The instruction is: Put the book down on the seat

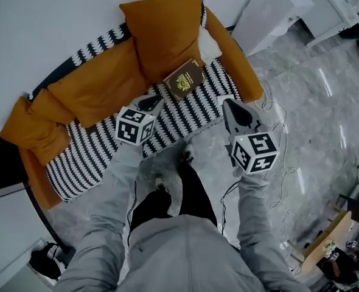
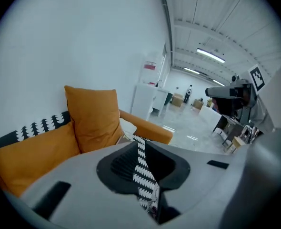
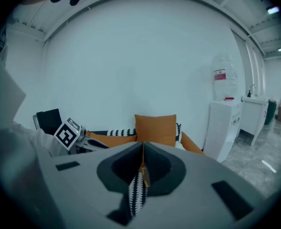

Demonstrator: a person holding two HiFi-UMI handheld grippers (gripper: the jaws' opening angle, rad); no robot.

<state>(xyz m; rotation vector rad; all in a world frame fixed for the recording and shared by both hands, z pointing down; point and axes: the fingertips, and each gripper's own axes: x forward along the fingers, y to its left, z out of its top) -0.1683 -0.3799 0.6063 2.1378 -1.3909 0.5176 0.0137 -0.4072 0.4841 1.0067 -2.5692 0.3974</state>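
Observation:
A brown book (image 1: 183, 78) with a gold emblem lies flat on the black-and-white striped seat (image 1: 195, 119) of an orange sofa, just in front of an upright orange cushion (image 1: 164, 32). My left gripper (image 1: 157, 102) (image 2: 139, 140) hovers just short of the book's near-left corner, its jaws a narrow slit apart with nothing between them. My right gripper (image 1: 228, 104) (image 3: 143, 147) hangs over the seat's front edge, to the right of the book, with its jaws shut and nothing in them. Neither gripper touches the book.
Orange back cushions (image 1: 97, 87) line the sofa's left. A white water dispenser (image 3: 225, 128) and white cabinets (image 1: 268, 11) stand right of the sofa. Cables (image 1: 277, 120) trail over the marble floor. The person's legs (image 1: 173, 190) stand before the seat.

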